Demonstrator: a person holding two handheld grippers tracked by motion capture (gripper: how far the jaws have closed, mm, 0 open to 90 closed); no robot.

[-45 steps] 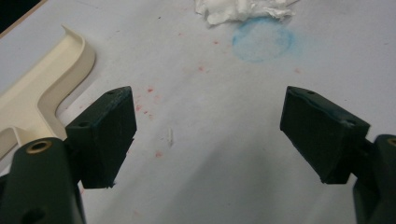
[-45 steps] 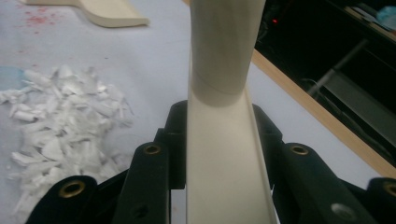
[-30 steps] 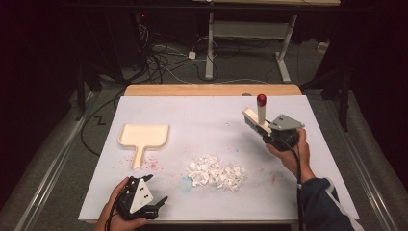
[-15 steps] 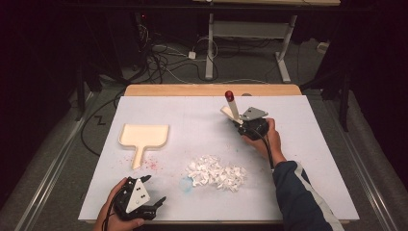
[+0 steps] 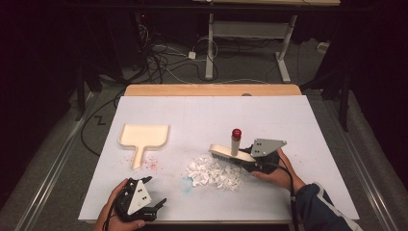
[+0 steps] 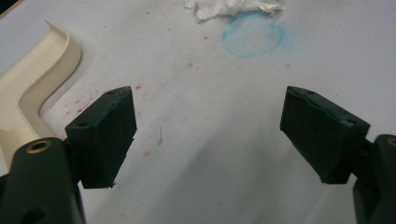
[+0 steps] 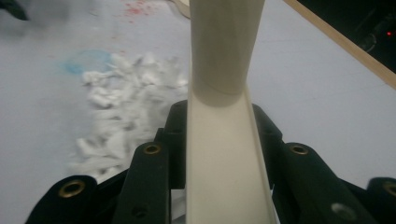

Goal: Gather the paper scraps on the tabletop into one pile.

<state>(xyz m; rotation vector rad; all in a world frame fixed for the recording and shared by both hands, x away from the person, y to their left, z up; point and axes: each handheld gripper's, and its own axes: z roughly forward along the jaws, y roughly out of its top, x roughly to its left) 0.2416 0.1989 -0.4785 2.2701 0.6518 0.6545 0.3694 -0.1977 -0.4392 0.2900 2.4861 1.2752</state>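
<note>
A cream brush [image 5: 234,149] with a red-tipped handle is clamped in my right gripper [image 5: 249,161], which is shut on its body [image 7: 219,154]. The bristles rest at the right edge of a pile of white paper scraps [image 5: 214,173], which lies left of the brush [image 7: 123,105] in the right gripper view. A cream dustpan [image 5: 143,136] lies flat at the left of the table, handle toward me. My left gripper [image 5: 155,205] stands open and holds nothing near the front edge, its jaws wide apart [image 6: 210,126], with the dustpan [image 6: 28,88] to its left.
A white sheet [image 5: 216,113] covers the table, with a wooden strip [image 5: 211,90] along the far edge. A faint blue stain [image 5: 185,182] and red specks [image 5: 151,163] mark the sheet between dustpan and pile. Cables and table legs lie on the floor beyond.
My right gripper has carried the brush from the far right toward the middle and down to the right edge of the scrap pile. The left gripper has stayed put.
</note>
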